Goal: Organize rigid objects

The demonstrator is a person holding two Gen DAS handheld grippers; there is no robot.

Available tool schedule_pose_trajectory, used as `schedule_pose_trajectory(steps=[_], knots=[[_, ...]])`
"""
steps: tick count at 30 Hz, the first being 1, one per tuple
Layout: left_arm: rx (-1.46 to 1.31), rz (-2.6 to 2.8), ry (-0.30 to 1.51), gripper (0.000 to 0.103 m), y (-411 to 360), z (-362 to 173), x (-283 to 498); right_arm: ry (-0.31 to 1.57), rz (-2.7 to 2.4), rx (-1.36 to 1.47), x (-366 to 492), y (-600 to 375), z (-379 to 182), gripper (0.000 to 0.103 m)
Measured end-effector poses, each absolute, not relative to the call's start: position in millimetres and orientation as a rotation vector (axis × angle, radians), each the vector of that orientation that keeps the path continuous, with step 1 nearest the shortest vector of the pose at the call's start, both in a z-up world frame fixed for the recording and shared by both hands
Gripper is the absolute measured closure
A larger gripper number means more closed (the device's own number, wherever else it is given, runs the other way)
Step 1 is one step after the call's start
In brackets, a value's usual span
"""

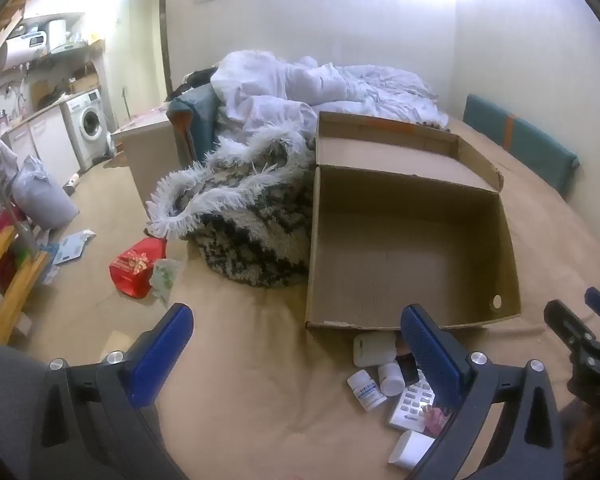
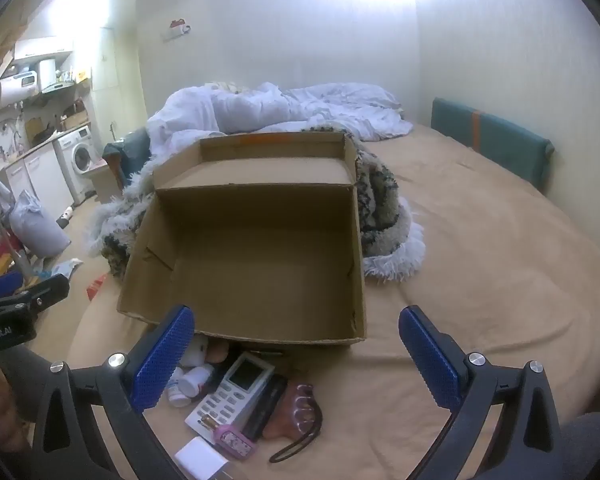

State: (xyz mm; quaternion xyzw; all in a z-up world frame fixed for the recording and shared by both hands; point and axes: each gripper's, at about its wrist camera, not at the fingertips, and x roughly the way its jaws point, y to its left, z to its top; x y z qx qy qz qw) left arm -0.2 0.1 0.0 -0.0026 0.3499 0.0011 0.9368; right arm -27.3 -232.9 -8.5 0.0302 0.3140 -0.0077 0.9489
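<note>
In the left wrist view the left gripper point(image 1: 296, 344) hangs released above small white plastic bottles point(image 1: 374, 376) before the open brown cardboard box point(image 1: 412, 240), and in the right wrist view the right gripper point(image 2: 296, 344), also released, hovers over the white remote control point(image 2: 232, 392) lying just before this box point(image 2: 260, 256) on the beige bed point(image 2: 480, 280).

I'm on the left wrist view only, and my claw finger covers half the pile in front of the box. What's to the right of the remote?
Observer: A dark flat item lies against the remote, then a brown grip-shaped piece with a wrist loop.
Operator: Is the right claw holding anything?
Observer: No. The right claw is open and empty above that pile.
Operator: What's beyond the box's right wall?
Observer: The fringed blanket wraps round the right side of the cardboard box.
</note>
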Motion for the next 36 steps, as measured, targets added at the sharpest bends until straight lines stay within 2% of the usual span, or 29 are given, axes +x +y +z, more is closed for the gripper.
schedule_pose_trajectory(steps=[36], knots=[[0.001, -0.003, 0.735, 0.000, -2.4, -1.0, -0.1, 0.623, -0.017, 0.054, -27.2, -232.4, -7.8, 0.000]])
